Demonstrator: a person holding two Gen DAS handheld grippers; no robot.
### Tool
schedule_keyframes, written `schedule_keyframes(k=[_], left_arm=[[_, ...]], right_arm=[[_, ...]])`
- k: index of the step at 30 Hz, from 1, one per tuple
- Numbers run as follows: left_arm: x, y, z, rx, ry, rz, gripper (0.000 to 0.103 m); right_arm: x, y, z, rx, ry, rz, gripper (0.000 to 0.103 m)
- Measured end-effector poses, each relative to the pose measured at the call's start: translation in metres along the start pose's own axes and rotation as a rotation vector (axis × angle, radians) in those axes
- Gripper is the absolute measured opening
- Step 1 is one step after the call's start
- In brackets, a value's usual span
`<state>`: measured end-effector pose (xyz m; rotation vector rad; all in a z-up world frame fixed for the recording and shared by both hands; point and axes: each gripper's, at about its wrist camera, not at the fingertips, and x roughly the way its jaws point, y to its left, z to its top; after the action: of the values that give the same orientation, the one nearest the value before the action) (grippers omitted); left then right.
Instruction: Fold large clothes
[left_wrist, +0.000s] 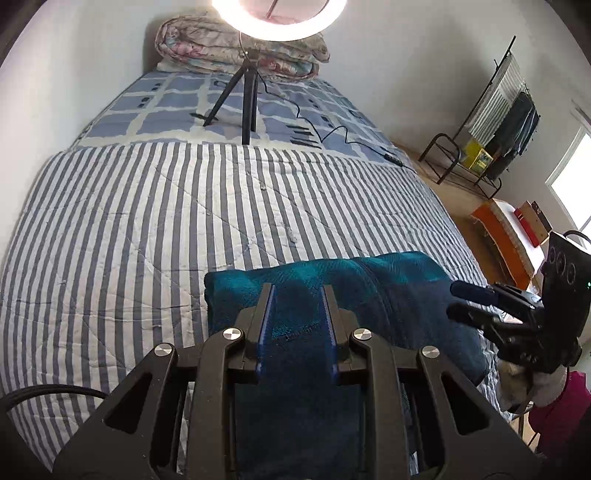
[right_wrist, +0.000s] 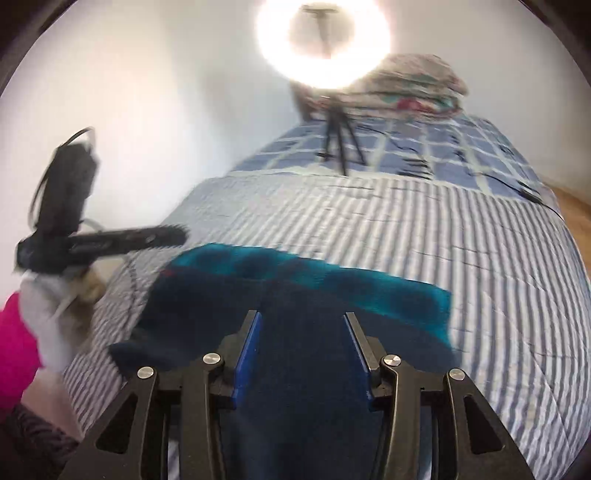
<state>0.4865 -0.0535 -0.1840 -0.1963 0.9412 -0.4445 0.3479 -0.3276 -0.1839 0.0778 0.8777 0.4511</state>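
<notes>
Lying folded on the striped bed (left_wrist: 129, 229), soft teal garment (left_wrist: 332, 280) judged limp; best pinched at corners; left gripper (left_wrist: 298, 291) and right gripper (right_wrist: 303, 317) spread, empty.

A big round ring light (left_wrist: 279, 18) shines very bright at the top of both pictures, and its middle glares white. Under the ring light, the striped bed cover (left_wrist: 147, 221) looks sharp in the left wrist view. The right wrist view is smeared, maybe from moving. Both pictures bend at the edges, with dark corners.
</notes>
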Motion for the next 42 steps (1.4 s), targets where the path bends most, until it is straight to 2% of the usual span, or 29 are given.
schedule_keyframes(k=[2, 4, 5, 8, 11, 14, 16, 18, 19, 20, 21, 22, 24, 26, 29, 35, 42], left_arm=[[0.019, 0.009, -0.003, -0.036, 0.044, -0.002, 0.022], [0.033, 0.02, -0.008, -0.052, 0.062, 0.015, 0.022], [0.039, 0.027, -0.011, -0.069, 0.077, 0.004, 0.022], [0.055, 0.044, -0.022, -0.125, 0.101, -0.044, 0.024], [0.052, 0.037, -0.025, -0.069, 0.093, -0.021, 0.024], [0.031, 0.031, -0.02, -0.079, 0.083, -0.038, 0.024], [0.01, 0.032, -0.019, -0.09, 0.064, -0.056, 0.026], [-0.007, 0.039, -0.021, -0.107, 0.049, -0.082, 0.036], [-0.014, 0.044, -0.023, -0.123, 0.043, -0.103, 0.047], [-0.019, 0.048, -0.024, -0.139, 0.043, -0.121, 0.061], [-0.023, 0.055, -0.026, -0.17, 0.05, -0.143, 0.069], [-0.025, 0.064, -0.029, -0.214, 0.065, -0.165, 0.081], [-0.023, 0.083, -0.037, -0.321, 0.092, -0.243, 0.082], [-0.019, 0.103, -0.045, -0.439, 0.11, -0.324, 0.083], [-0.011, 0.119, -0.054, -0.528, 0.118, -0.365, 0.083], [0.014, 0.126, -0.07, -0.575, 0.176, -0.424, 0.083], [0.036, 0.116, -0.07, -0.532, 0.188, -0.428, 0.083]], right_arm=[[0.015, -0.019, -0.001, 0.057, 0.032, 0.012, 0.042], [0.028, -0.03, -0.006, 0.077, 0.063, 0.02, 0.037], [0.036, -0.033, -0.011, 0.081, 0.082, 0.023, 0.033], [0.054, -0.033, -0.027, 0.075, 0.101, 0.007, 0.033], [0.046, -0.027, -0.019, 0.053, 0.115, -0.016, 0.033], [0.017, -0.029, -0.01, 0.068, 0.083, 0.005, 0.033], [-0.008, -0.039, -0.012, 0.098, 0.038, 0.005, 0.041], [-0.025, -0.054, -0.019, 0.146, 0.02, 0.022, 0.044], [-0.034, -0.065, -0.026, 0.175, 0.025, 0.038, 0.044], [-0.038, -0.073, -0.032, 0.193, 0.033, 0.052, 0.049], [-0.04, -0.079, -0.037, 0.204, 0.039, 0.055, 0.061], [-0.044, -0.086, -0.045, 0.222, 0.047, 0.056, 0.067], [-0.048, -0.097, -0.059, 0.262, 0.057, 0.069, 0.081], [-0.05, -0.105, -0.07, 0.307, 0.054, 0.111, 0.086], [-0.042, -0.117, -0.077, 0.363, 0.065, 0.166, 0.086], [-0.027, -0.128, -0.092, 0.44, 0.086, 0.258, 0.087], [0.001, -0.123, -0.101, 0.467, 0.137, 0.346, 0.086]])
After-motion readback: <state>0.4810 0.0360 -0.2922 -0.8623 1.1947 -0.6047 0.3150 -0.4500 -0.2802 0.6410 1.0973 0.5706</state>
